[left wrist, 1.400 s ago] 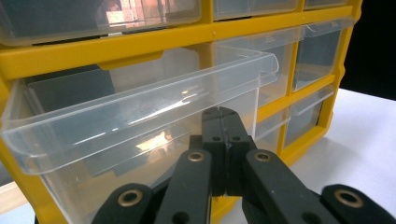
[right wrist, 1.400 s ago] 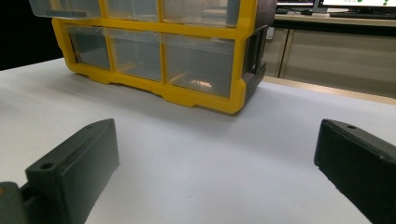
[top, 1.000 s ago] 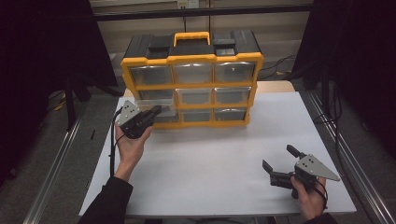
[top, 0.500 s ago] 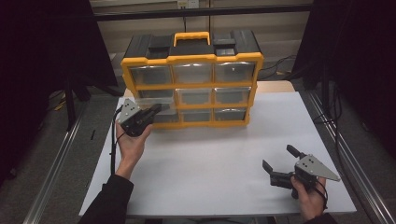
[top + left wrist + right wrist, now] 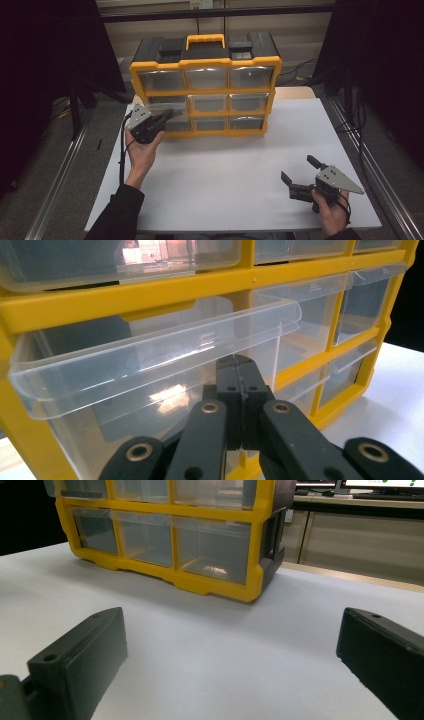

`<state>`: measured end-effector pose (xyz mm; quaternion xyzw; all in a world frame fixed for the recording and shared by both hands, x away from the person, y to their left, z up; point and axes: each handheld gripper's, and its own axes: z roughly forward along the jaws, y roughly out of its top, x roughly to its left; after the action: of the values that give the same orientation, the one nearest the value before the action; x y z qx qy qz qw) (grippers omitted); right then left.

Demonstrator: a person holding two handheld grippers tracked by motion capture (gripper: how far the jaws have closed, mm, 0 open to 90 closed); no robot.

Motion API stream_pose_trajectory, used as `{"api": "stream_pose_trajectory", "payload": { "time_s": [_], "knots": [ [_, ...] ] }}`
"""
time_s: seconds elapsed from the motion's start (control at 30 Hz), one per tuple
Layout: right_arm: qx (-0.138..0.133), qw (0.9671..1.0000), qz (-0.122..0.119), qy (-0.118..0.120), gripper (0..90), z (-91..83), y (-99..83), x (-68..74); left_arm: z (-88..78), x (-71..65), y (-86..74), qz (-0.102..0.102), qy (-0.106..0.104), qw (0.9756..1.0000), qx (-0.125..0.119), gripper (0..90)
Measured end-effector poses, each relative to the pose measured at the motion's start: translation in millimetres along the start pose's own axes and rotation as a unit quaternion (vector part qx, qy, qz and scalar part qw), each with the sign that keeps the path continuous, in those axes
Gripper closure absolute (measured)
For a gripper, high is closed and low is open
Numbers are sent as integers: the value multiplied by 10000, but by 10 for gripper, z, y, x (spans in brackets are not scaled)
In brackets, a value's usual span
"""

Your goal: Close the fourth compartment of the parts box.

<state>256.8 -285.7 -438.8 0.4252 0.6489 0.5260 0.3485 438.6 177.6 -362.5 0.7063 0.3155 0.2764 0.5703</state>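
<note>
Drawer cabinet point(image 5: 206, 85), yellow-framed with a black top and yellow carry handle, standing at upper centre of the high view on a white table point(image 5: 230, 170). Three rows of three clear drawers across its front. Middle-row left drawer point(image 5: 167, 111) pulled partway out, its clear lip jutting forward of the frame; same drawer point(image 5: 150, 360) spread across the centre of the left gripper view, slanting from lower left to upper right.

Left gripper point(image 5: 159, 120) held up by a hand point(image 5: 142, 152) at left centre of the high view, tips right at the front of that pulled-out drawer. Jaws pressed together tip to tip in the left gripper view point(image 5: 240, 380), just under the drawer's lip; whether anything thin is pinched between them, or whether the tips touch the clear front, cannot be told.

Right gripper point(image 5: 299, 175) low on the table at lower right of the high view, well apart from the cabinet, gripped by the other hand point(image 5: 332, 212). Jaws spread wide, bare white table between them in the right gripper view point(image 5: 230, 665), cabinet's lower right corner point(image 5: 250, 587) beyond at upper centre.
</note>
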Motion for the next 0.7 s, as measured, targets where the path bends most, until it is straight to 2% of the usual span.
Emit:
{"api": "stream_pose_trajectory", "payload": {
  "time_s": [0.7],
  "knots": [
    [2,10000,15,7,0,4,-1,1,40,45,36,-19,102,9999,4,900]
  ]
}}
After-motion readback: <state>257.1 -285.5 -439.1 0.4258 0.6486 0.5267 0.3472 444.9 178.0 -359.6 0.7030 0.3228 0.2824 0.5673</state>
